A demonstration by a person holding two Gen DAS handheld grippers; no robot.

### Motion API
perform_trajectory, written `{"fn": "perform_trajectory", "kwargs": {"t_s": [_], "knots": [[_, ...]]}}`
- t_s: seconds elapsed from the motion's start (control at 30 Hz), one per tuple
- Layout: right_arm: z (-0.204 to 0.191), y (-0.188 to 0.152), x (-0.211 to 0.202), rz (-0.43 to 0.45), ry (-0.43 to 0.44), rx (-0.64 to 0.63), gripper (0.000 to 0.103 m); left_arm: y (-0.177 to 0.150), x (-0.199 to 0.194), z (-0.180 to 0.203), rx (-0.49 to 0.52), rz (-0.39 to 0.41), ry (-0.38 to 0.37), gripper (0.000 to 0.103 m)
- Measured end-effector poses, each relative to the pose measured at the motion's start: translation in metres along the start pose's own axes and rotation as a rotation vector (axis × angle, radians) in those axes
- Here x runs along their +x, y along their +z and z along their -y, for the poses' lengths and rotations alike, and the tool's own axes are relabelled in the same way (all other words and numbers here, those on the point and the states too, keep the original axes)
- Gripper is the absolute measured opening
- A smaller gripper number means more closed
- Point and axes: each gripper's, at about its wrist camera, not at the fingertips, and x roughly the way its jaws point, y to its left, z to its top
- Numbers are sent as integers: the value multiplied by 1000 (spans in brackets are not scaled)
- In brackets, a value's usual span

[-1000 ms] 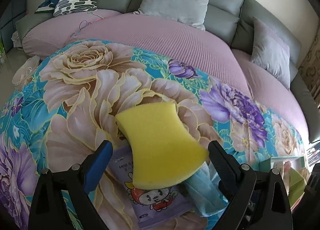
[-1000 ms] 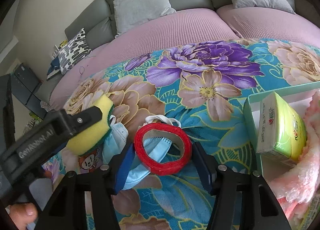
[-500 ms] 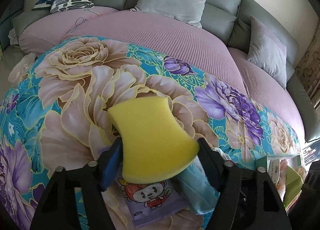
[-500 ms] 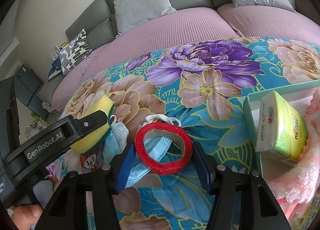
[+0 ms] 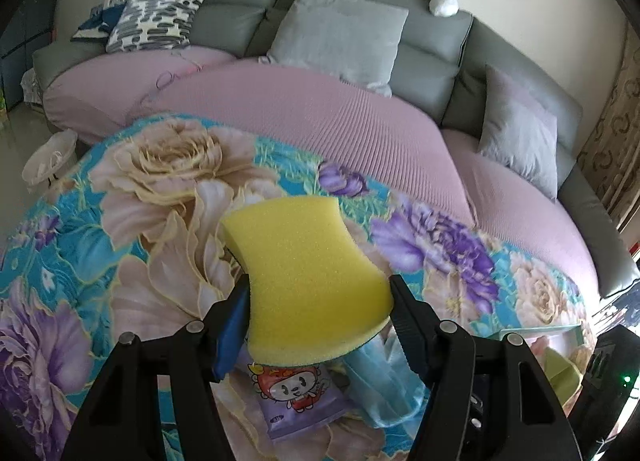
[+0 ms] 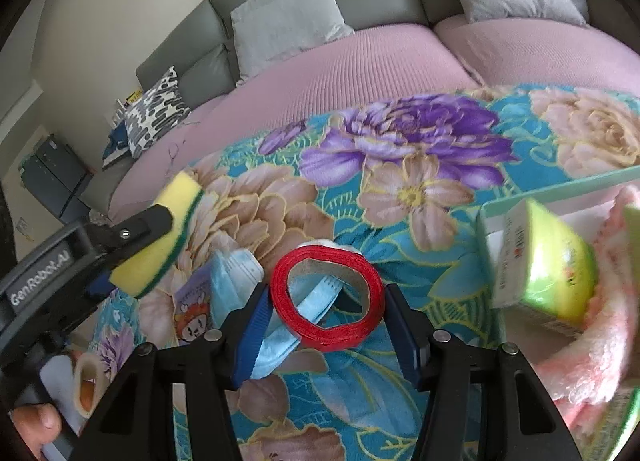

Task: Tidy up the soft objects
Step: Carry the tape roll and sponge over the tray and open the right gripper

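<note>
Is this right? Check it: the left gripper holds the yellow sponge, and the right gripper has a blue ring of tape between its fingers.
One detail is wrong: the ring of tape is red, not blue; the blue thing under it is a face mask, as the right wrist view shows. The rest stands: the left gripper holds the yellow sponge, and the ring sits between the right gripper's fingers.

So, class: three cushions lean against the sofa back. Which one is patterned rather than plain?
The black-and-white patterned cushion at the sofa's far left end. The middle grey cushion and the right grey cushion are both plain.
</note>
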Motion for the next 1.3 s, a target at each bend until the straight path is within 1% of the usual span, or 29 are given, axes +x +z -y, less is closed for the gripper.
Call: {"fn": "perform_trajectory", "kwargs": {"t_s": [0.13,0.27,0.4,0.5,0.63,0.8,0.93,1.13,1.3], "knots": [[2,4,-22,45,0,18,60,3,-17,3,1,40,-10,67],[4,5,-47,88,0,28,60,-1,-32,11,18,59,-20,68],[7,1,-71,121,-2,34,60,-13,-44,22,45,59,-30,68],[10,-3,-90,150,-19,36,60,-20,-49,30,66,51,-41,68],[16,-8,-113,180,-23,48,60,-26,-59,44,95,58,-68,68],[31,-22,-140,210,-48,84,60,-38,-73,66,145,66,-109,68],[44,-35,-154,213,-70,120,60,-52,-82,79,176,57,-131,68],[62,-51,-173,224,-92,157,60,-74,-87,92,219,23,-141,68],[86,-62,-189,240,-121,223,60,-88,-87,106,269,-1,-151,68]]}}
